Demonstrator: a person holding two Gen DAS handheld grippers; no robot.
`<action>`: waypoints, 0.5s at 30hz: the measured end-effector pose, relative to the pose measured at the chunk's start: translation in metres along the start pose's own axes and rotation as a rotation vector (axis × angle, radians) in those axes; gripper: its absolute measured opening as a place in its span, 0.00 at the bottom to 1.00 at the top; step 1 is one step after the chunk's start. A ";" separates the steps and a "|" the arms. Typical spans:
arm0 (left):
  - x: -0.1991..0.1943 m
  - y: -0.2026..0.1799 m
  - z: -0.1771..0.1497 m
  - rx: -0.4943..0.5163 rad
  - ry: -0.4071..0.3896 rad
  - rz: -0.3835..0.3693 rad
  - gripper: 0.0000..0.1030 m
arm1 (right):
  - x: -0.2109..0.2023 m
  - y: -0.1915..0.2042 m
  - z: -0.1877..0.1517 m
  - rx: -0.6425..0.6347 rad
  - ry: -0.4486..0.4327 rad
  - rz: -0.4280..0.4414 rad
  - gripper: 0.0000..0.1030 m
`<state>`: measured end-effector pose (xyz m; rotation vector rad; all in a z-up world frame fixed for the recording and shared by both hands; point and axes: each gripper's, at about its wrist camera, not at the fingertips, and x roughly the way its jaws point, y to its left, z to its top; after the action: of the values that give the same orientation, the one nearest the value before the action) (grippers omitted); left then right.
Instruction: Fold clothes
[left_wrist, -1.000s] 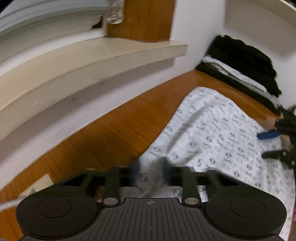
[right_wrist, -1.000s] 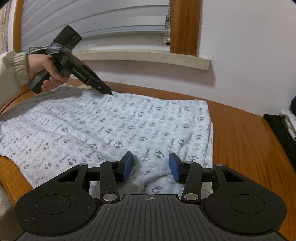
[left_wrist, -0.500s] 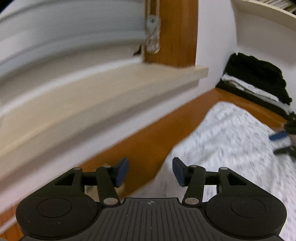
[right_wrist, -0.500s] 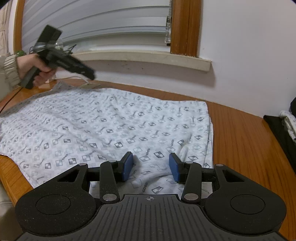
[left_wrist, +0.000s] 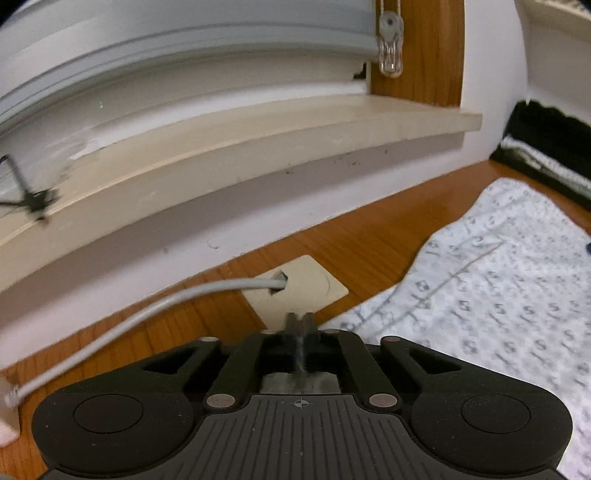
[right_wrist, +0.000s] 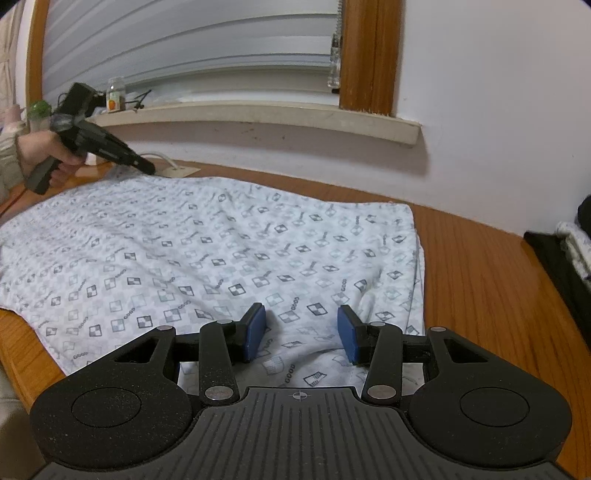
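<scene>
The left gripper (right_wrist: 149, 170) was closing at the far corner of the patterned garment (right_wrist: 221, 258), which lay flat on the table (right_wrist: 480, 266), cloth apparently between its jaws, likely to lift a fold. The right gripper (right_wrist: 301, 332) hovered half-open over the near edge, holding nothing.

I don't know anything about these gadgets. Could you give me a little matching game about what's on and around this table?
Things:
1. patterned garment
2. grey cable
3. small bottle
4. right tool

Places or states:
A. stands on the windowsill
B. runs into the beige plate set in the tabletop
C. lies spread out on the wooden table
D. jaws apart, over the near edge of the cloth

Pairs: 1-C, 2-B, 3-A, 4-D
</scene>
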<state>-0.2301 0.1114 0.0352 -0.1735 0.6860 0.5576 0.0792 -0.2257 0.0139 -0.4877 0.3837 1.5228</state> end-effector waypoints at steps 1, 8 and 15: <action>-0.009 0.002 -0.004 -0.019 -0.013 -0.003 0.26 | -0.001 0.003 0.002 0.002 0.001 -0.014 0.43; -0.057 0.035 -0.036 -0.178 -0.068 -0.018 0.65 | 0.005 0.082 0.039 -0.120 -0.065 0.080 0.42; -0.058 0.063 -0.053 -0.345 -0.089 -0.073 0.71 | 0.046 0.202 0.083 -0.280 -0.079 0.354 0.42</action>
<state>-0.3304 0.1220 0.0333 -0.4914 0.4913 0.6071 -0.1264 -0.1455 0.0468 -0.5981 0.2009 1.9469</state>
